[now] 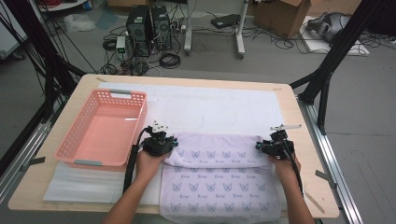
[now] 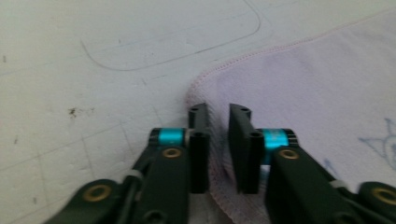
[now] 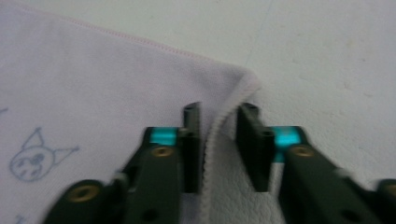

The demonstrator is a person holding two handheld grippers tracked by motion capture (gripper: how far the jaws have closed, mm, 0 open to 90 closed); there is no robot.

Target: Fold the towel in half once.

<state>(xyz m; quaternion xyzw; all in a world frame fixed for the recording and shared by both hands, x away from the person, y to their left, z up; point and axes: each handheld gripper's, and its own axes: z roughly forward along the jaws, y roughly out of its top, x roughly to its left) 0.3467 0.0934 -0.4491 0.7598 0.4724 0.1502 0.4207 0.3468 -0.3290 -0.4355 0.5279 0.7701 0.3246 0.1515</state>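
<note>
My left gripper (image 2: 217, 112) and right gripper (image 3: 219, 109) both stand narrow, with the hem of the lilac towel (image 1: 219, 186) running between the jaws unpinched at the two corners of its folded-over flap on the near side of the table. If I lift now, a corner could slip out and skew the fold. The gripper views show that slack, while the high view adds the pink basket (image 1: 109, 93) beside my left hand
</note>
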